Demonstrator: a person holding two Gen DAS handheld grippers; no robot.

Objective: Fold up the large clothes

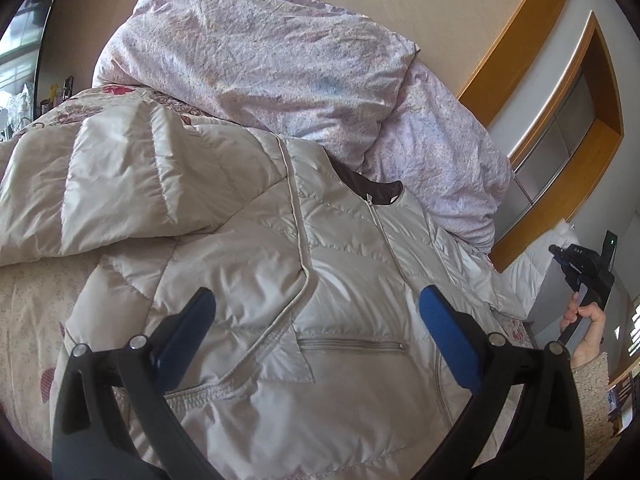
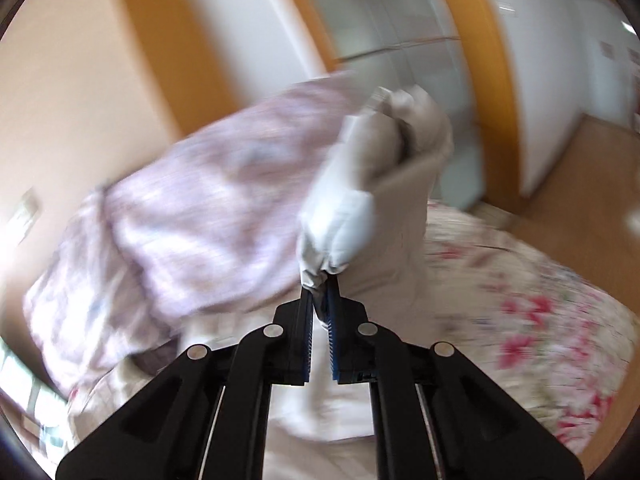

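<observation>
1. The left gripper (image 1: 316, 308) hangs with its blue-padded jaws spread wide, holding nothing, over the chest of a pale beige quilted puffer jacket (image 1: 248, 264).
2. The jacket lies zipped, front up, on a bed; one sleeve (image 1: 100, 184) is folded across its body, and a zipped pocket (image 1: 352, 346) sits between the pads.
3. The right gripper (image 2: 320, 292) has its jaws pinched narrow on the gathered cuff of the other sleeve (image 2: 348, 216), lifted off the bed; this view is motion-blurred.
4. The floral bedspread (image 2: 520, 300) under the jacket is cream with pink flowers.
5. Beyond lies a crumpled lilac duvet (image 1: 260, 52), heaped against a beige wall.
6. Farther off stand orange wood-framed wardrobe doors (image 1: 568, 128). No writing is legible.
</observation>
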